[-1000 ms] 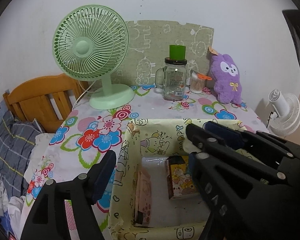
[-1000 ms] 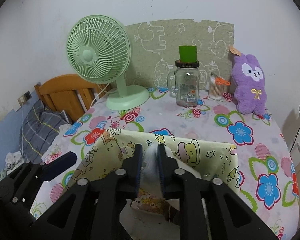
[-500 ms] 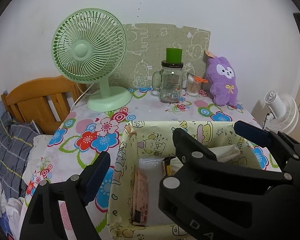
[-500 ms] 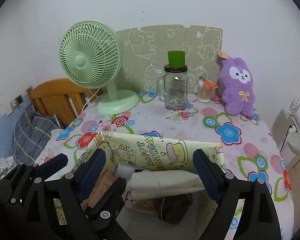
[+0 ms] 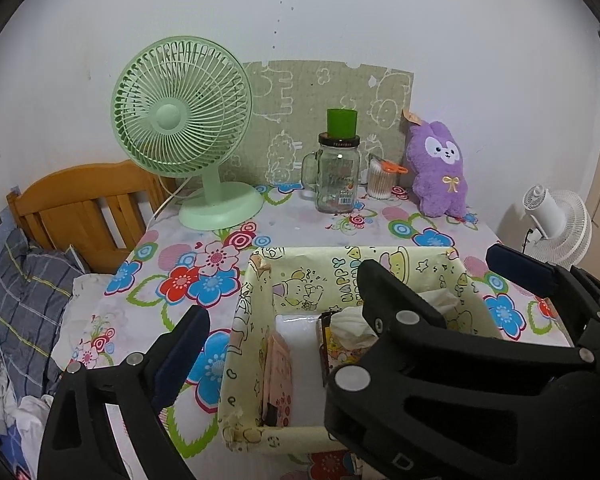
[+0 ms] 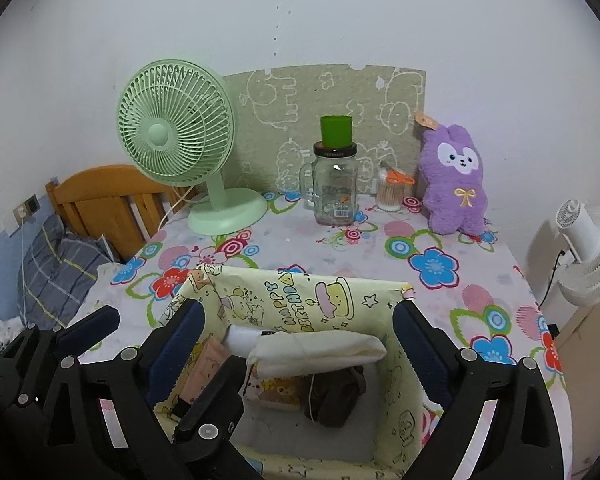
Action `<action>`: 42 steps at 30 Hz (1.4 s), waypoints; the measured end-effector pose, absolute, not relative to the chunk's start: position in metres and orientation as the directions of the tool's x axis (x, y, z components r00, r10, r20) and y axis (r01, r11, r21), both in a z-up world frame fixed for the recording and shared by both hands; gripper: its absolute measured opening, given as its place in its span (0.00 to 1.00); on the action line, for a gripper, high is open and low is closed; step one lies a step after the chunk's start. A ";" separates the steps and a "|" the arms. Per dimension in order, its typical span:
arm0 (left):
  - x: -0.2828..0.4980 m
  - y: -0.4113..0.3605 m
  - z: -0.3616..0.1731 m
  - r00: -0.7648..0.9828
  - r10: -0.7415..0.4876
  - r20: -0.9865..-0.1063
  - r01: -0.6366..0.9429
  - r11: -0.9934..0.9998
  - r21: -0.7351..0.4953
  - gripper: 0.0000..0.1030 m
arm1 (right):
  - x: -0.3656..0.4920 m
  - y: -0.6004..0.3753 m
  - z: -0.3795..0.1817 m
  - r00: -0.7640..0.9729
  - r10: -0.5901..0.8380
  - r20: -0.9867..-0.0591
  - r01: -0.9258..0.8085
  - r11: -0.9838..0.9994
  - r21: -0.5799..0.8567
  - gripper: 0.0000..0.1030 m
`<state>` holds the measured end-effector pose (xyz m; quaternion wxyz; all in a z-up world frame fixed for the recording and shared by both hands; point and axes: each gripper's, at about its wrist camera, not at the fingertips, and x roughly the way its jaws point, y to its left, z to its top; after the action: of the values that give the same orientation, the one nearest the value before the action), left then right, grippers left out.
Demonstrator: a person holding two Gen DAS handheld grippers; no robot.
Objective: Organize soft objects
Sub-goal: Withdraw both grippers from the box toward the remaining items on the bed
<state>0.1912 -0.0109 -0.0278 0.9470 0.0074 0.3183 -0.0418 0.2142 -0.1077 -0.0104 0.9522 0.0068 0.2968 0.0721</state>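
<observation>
I count, on the bench: one green fan (image 6: 176, 136), one glass jar (image 6: 336, 188), one green cup (image 6: 336, 130), one swab pot (image 6: 390, 196), one purple plush (image 6: 456, 180), one yellow storage box (image 6: 300, 300). Beyond it, one white fan (image 6: 588, 248).

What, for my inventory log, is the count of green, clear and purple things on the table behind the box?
Green: 2 (mint plastic desk fan, green plastic cup)
Clear: 2 (glass mason jar, plastic cotton-swab tub)
Purple: 1 (fluffy plush rabbit)
Total: 5

fan (image 6: 176, 140) – mint green | plush (image 6: 456, 176) – purple (yellow bow) | box (image 6: 300, 300) – cartoon-print yellow
</observation>
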 end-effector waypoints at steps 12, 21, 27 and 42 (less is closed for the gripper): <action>0.166 -0.013 -0.013 0.810 -0.090 -0.580 0.097 0.995 -0.019 0.95 | 0.185 -0.110 0.007 0.830 0.123 -0.544 -0.120 0.992 0.042 0.96; 0.146 -0.014 -0.004 0.826 -0.091 -0.556 0.101 0.995 -0.012 0.98 | 0.163 -0.112 0.017 0.842 0.109 -0.528 -0.105 0.994 0.039 0.96; 0.135 -0.016 -0.001 0.834 -0.092 -0.544 0.104 0.995 -0.007 0.99 | 0.150 -0.115 0.021 0.848 0.112 -0.518 -0.103 0.994 0.045 0.96; 0.099 -0.023 0.007 0.857 -0.111 -0.503 0.131 0.991 0.005 1.00 | 0.108 -0.123 0.029 0.872 0.088 -0.481 -0.077 0.996 0.042 0.96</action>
<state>0.0990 -0.0228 0.0071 0.9635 0.0193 0.2596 -0.0626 0.1077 -0.1232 0.0286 0.9675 0.0110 0.2491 0.0426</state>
